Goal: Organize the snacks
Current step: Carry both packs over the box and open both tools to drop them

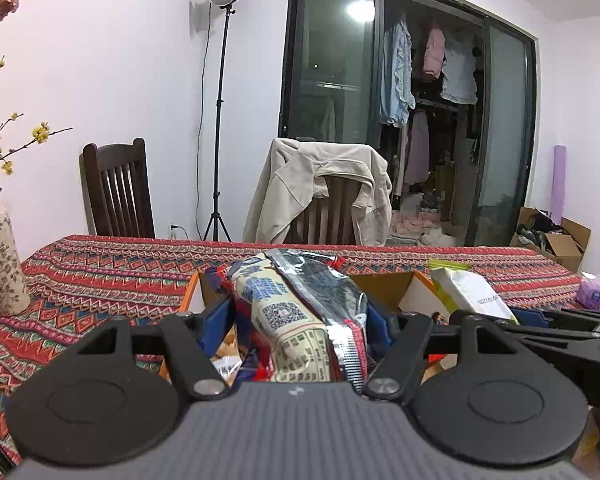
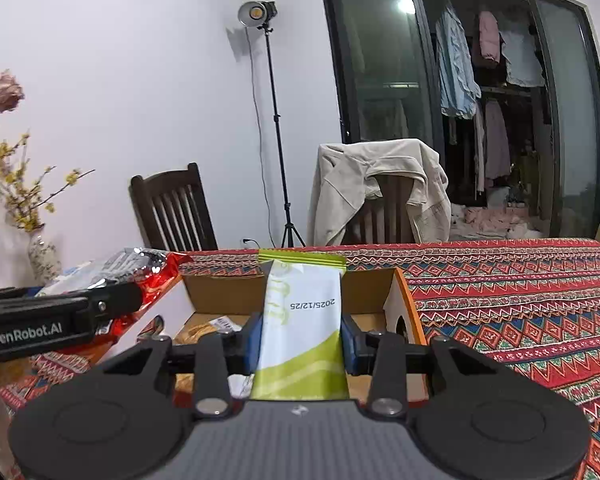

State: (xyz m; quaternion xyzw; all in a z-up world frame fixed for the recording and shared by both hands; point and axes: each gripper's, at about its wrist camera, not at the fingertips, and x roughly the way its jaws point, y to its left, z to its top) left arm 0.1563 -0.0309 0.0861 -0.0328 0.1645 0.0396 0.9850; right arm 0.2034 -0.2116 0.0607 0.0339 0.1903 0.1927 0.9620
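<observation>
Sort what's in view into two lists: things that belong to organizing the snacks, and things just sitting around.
Part of the job:
- left gripper, shut on two snack bags
- right gripper, shut on green-and-white snack packet
- cardboard box

Just lying about:
- flower vase
- wooden chair
- beige jacket
- light stand

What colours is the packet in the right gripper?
White and lime green packet, clearest in the right wrist view.
</observation>
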